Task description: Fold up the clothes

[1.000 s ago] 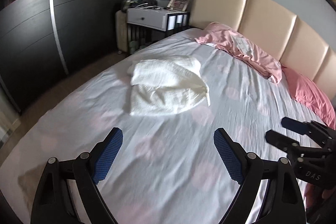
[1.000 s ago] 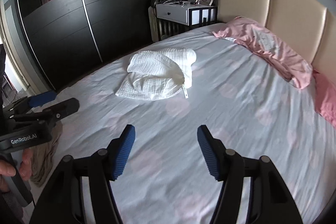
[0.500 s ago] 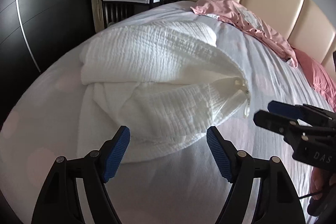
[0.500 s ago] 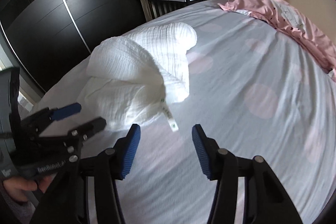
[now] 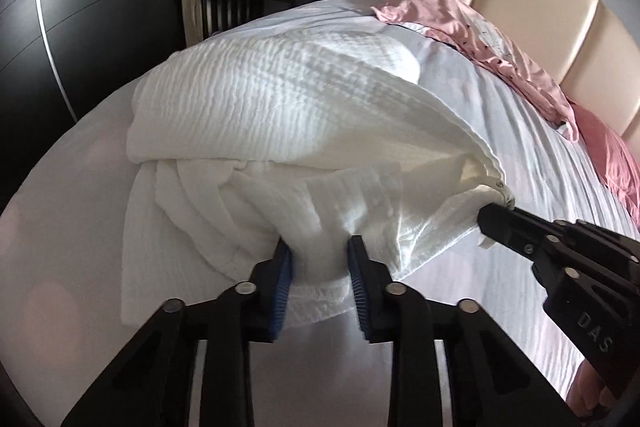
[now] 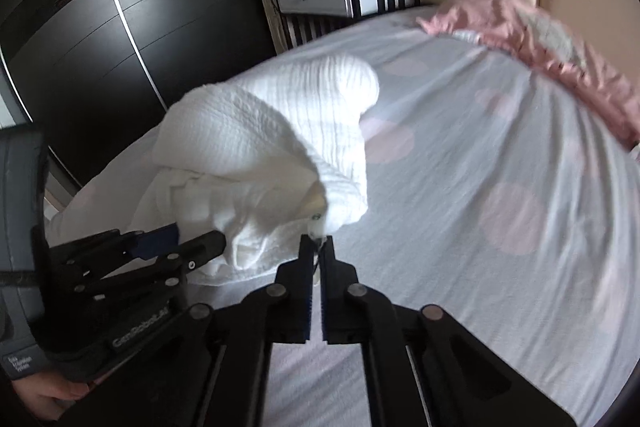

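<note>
Your left tongs [image 5: 320, 259] pinch a bunched fold of the white crinkled cotton garment [image 5: 280, 115], which lies crumpled on the bed with the pale dotted sheet [image 6: 500, 187]. Your right tongs [image 6: 316, 247] are pressed together on the garment's corner near a small snap button [image 5: 497, 183], lifting it a little.
</note>
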Demonstrator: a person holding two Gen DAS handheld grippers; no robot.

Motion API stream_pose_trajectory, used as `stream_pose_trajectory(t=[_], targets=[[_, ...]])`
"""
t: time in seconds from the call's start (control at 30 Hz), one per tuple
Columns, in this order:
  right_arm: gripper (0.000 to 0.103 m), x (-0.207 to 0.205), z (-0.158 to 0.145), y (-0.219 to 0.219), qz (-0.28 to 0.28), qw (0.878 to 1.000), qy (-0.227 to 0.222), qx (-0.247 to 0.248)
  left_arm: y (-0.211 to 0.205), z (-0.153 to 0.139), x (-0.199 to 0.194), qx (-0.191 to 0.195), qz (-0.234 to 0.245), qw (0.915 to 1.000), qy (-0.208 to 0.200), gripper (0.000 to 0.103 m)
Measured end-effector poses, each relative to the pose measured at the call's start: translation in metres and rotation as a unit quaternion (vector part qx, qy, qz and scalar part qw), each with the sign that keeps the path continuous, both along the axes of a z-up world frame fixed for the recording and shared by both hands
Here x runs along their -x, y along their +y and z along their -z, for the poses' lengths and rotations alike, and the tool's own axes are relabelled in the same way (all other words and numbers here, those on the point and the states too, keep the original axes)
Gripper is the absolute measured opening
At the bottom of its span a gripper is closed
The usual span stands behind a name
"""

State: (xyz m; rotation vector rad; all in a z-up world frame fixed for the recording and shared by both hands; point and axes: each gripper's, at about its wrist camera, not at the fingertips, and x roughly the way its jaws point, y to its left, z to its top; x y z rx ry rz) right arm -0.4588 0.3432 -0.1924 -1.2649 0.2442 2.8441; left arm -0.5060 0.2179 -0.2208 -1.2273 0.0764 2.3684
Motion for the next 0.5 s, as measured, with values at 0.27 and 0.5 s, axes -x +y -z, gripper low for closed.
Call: stream_pose_trajectory(t=[0.27, 0.5], targets=[[0.002, -0.082, -0.047, 0.011, 0.052, 0.999, 0.014, -0.002, 0.016, -0.051, -0.089, -0.034, 0.063, 0.9973, -0.017, 0.015], [0.002, -0.2, -0.089, 0.04, 0.128, 0.991, 0.012, 0.026, 0.037, -0.096, -0.182, -0.067, 0.131, 0.9886, -0.034, 0.013]])
